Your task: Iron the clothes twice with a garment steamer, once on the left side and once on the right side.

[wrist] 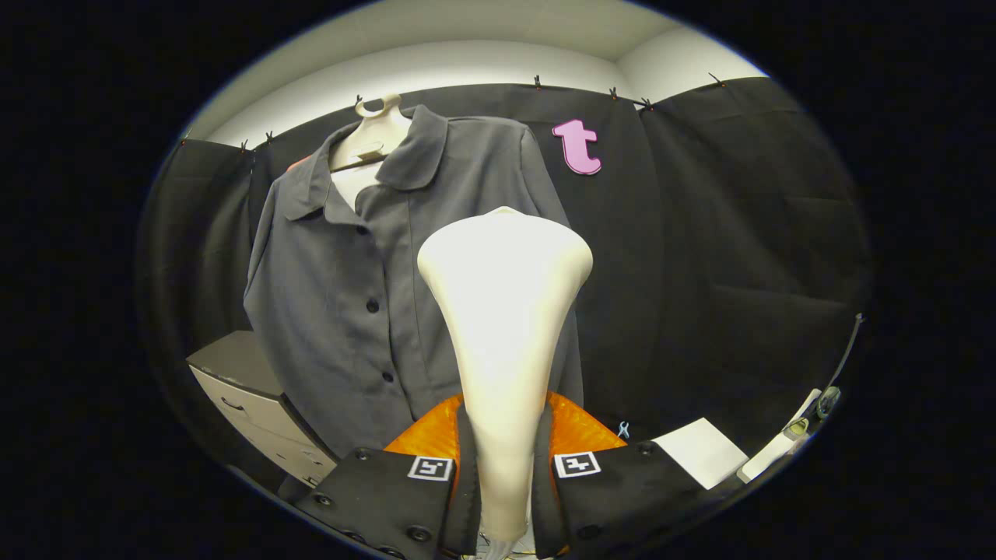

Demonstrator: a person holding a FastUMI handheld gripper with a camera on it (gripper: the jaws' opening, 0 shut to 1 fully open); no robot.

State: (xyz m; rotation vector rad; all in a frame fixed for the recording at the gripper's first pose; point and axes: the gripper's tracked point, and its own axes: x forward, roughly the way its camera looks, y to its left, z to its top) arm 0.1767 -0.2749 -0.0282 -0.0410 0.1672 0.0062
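A grey button-up shirt [350, 288] hangs on a pale hanger [377, 128] against the black cloth wall, its collar open and its placket running down the middle. My gripper [504, 474] is shut on the handle of a cream garment steamer [506, 311], both fingers pressing its narrow neck. The steamer's wide head rises beyond the fingers and stands in front of the shirt's right half, hiding part of it. I cannot tell whether the head touches the fabric.
A grey drawer cabinet [249, 389] stands under the shirt's left side. A white sheet [700, 451] and a white device [778, 447] lie on the surface to the right of the fingers. A small blue clip [623, 428] hangs on the cloth wall.
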